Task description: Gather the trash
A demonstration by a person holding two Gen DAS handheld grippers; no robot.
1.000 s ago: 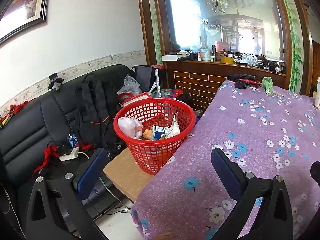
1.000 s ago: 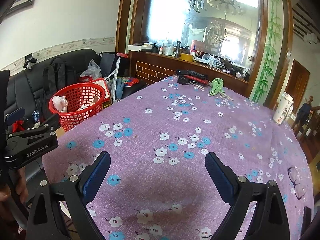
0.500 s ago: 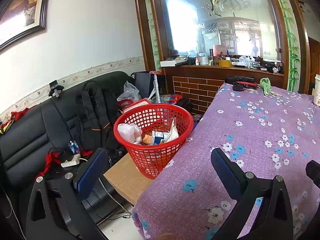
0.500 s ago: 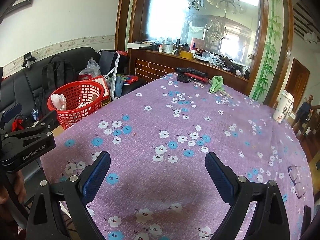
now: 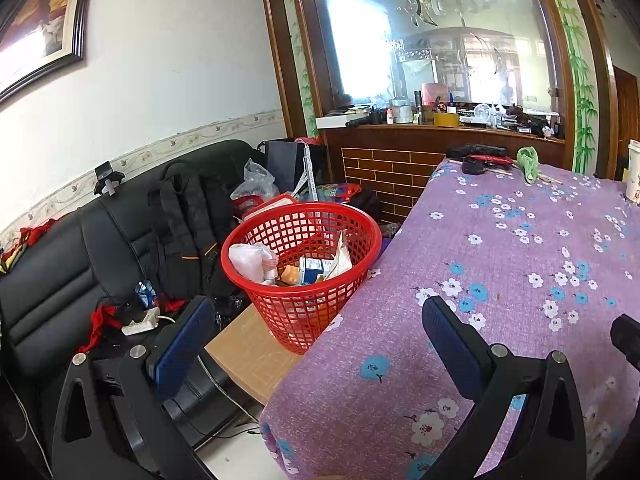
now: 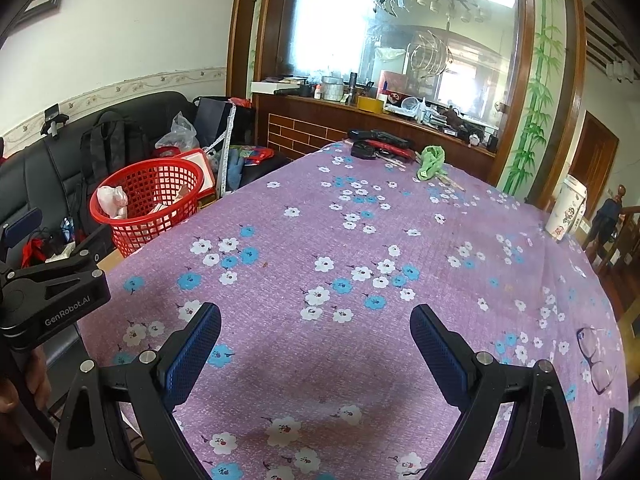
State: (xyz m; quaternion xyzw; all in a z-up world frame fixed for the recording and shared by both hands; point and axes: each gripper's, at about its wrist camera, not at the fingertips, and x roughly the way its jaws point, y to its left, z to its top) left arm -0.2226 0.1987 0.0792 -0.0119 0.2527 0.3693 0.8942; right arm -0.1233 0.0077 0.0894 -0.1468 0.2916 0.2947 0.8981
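A red mesh basket (image 5: 348, 226) (image 6: 176, 168) stands on a low wooden stand beside the table's left edge. It holds a white plastic bag (image 5: 250, 258), small boxes and wrappers. My left gripper (image 5: 318, 320) is open and empty, hovering near the table's corner just in front of the basket. My right gripper (image 6: 316, 326) is open and empty above the purple flowered tablecloth (image 6: 360, 240). The left gripper's body (image 6: 48, 292) shows at the left edge of the right wrist view, held by a hand.
A black sofa (image 5: 60, 264) with a backpack (image 5: 188, 216) and bags lies left of the basket. At the table's far end are black and red items (image 6: 378, 146) and a green cloth (image 6: 432, 160). A white cup (image 6: 566, 208) and glasses (image 6: 596, 354) sit at the right.
Both grippers have drawn back and risen slightly, so the basket appears a little lower and farther in view. Both stay open and empty.
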